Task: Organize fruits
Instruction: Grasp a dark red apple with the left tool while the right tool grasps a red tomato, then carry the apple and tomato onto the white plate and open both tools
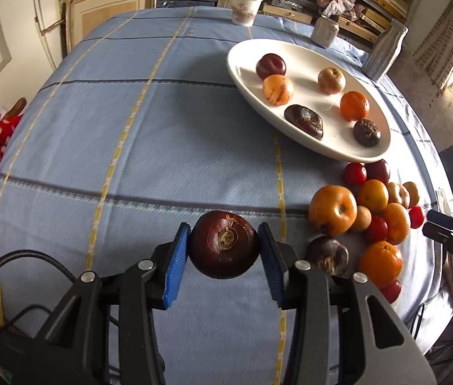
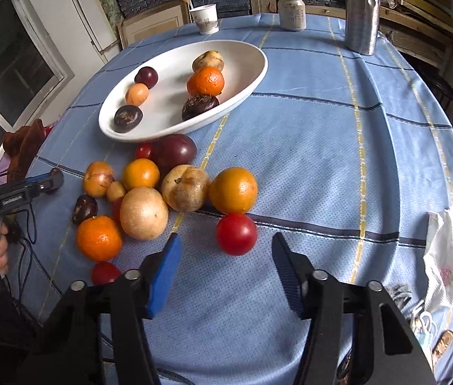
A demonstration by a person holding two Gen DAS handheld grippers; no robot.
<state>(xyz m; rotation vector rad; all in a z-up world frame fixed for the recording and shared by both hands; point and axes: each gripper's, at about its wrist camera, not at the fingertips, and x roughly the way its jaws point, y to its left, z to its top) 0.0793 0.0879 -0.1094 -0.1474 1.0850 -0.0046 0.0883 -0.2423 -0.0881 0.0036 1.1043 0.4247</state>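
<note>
Currently my left gripper clamps a dark maroon round fruit at lower centre, bare blue checked tablecloth ahead; my right gripper gapes around nothing, a small red round fruit just ahead; the white oval plate sits upper left.

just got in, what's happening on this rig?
A person is sorting fruit onto the white plate. The left gripper holds a dark purple fruit above the tablecloth. The right gripper has its jaws open around a red fruit, not touching it. Six fruits are on the plate; a pile waits beside it.
</note>
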